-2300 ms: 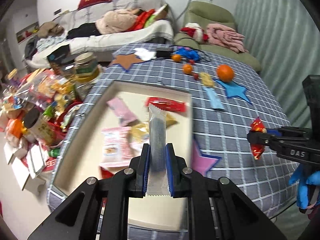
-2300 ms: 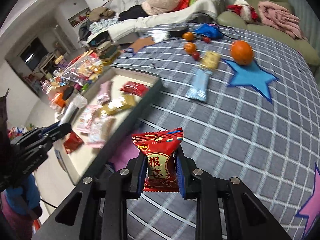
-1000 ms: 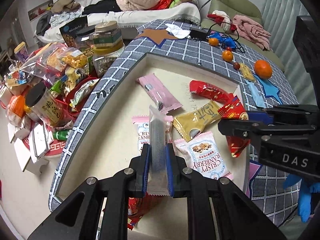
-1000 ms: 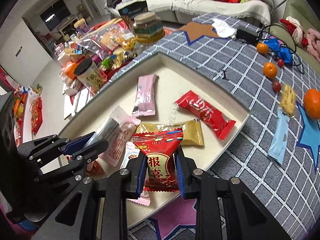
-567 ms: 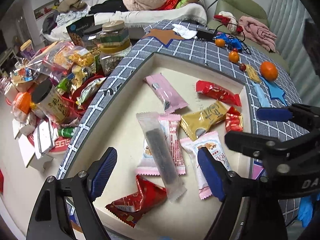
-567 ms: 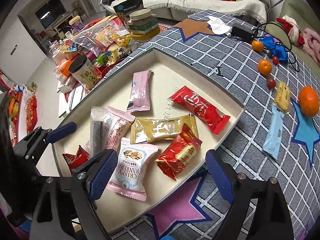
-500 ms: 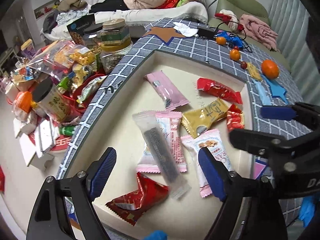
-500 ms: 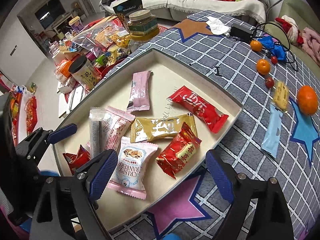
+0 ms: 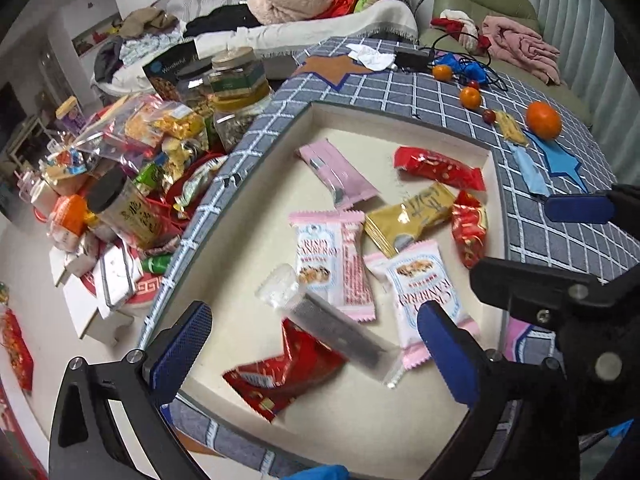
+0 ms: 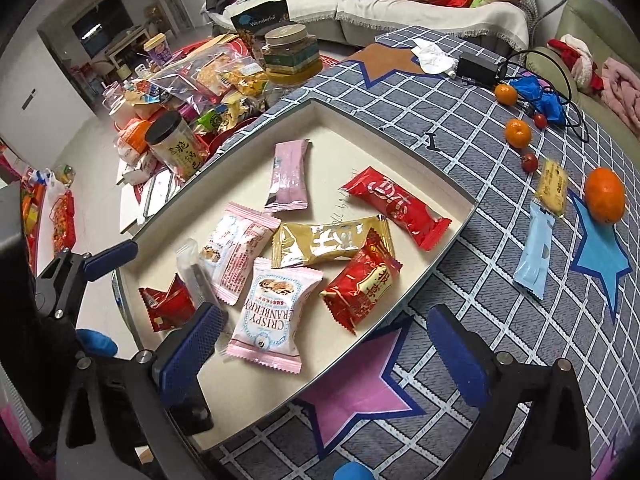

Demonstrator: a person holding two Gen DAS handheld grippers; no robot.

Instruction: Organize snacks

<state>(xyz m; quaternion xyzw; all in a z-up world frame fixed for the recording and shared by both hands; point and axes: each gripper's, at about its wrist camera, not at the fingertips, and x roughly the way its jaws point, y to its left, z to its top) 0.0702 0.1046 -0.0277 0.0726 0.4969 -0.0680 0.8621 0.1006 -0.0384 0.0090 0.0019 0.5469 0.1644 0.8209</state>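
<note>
Both my claws, left claw [image 9: 316, 344] and right claw [image 10: 332, 344], have just sprung apart, dropping a clear dark-centred wrapper [image 9: 332, 324] and red foil packet [image 10: 362, 284] into the shallow cream tray [image 10: 400, 152]. Risk: overlapping packets snagging my next grab.

We count eight snack packets in the tray [image 10: 460, 216]: three red, three pink, one gold, one clear; at two o'clock, three oranges and two cherry tomatoes.

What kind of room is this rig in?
Most likely a home living room: a sofa heaped with clothes, a checked tablecloth holding a snack tray, and snack jars crowding the floor.
</note>
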